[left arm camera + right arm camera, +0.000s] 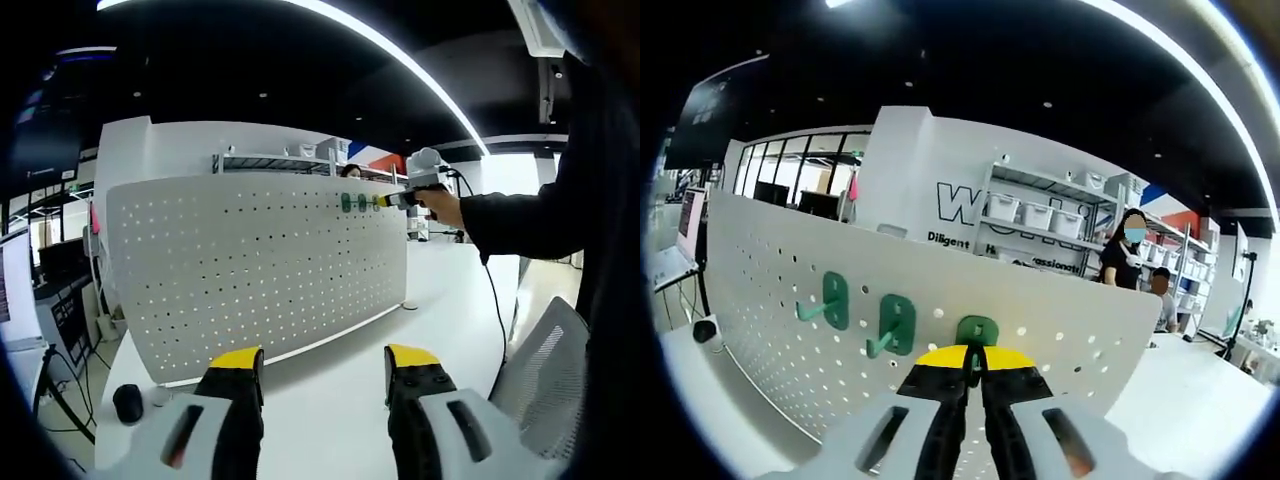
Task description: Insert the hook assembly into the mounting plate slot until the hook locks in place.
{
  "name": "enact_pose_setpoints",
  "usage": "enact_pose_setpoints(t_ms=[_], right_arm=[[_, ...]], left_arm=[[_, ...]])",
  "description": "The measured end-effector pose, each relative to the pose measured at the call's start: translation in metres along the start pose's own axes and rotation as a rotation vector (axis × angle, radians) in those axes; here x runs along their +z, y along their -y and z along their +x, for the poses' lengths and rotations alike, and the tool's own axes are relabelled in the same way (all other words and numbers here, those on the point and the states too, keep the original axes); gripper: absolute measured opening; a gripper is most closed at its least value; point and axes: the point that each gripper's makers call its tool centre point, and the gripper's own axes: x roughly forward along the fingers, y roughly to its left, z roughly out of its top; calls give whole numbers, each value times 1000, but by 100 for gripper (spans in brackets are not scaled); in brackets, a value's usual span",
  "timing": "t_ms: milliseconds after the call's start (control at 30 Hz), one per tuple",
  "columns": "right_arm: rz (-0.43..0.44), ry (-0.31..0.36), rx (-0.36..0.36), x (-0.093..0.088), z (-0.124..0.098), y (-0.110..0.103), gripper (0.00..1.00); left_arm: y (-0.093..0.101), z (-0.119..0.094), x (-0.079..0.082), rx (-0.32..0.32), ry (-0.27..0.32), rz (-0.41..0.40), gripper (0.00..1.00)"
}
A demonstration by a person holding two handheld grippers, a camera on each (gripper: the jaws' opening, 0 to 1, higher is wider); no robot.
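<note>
A white perforated mounting plate [250, 265] stands upright on the white table [330, 400]. Three green hooks [361, 203] sit in a row near its top right edge. In the right gripper view, two hooks [830, 300] [893, 326] hang on the plate [760, 270] with their prongs pointing out. A third green hook [978, 329] lies against the plate just ahead of my right gripper [974, 366], whose jaws are shut on its prong. My left gripper [323, 365] hovers low over the table in front of the plate, open and holding nothing. A person's hand holds the right gripper [405, 200] at the plate.
A small black round object [127, 403] rests on the table at the left. A grey mesh chair [545, 375] stands at the right. Shelves with white bins [1040, 215] and two people [1130, 260] are behind the plate. Monitors [15, 290] stand at far left.
</note>
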Motion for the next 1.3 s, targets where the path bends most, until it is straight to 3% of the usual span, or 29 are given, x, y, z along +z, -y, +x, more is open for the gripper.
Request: enact_pose_setpoints(t_ms=[167,367,567,933,1300], right_arm=[[3,6,15,0,-1,0,2],[-11,13,10,0,-4,-2,13],[-7,21,-2,-3,-17,-1,15],[7,-2,13,-29,-57,-14,15],[-20,-69,118,-68,-81,-59,15]], left_arm=[[1,1,-1,-1,0,-2,50],[2,2,-2,-5,1,-2,50],[1,0,-5,-8,-6,-1,49],[5,3,-7,-26,-8,-4,48],[9,5,-5,-35,-9,3,48]])
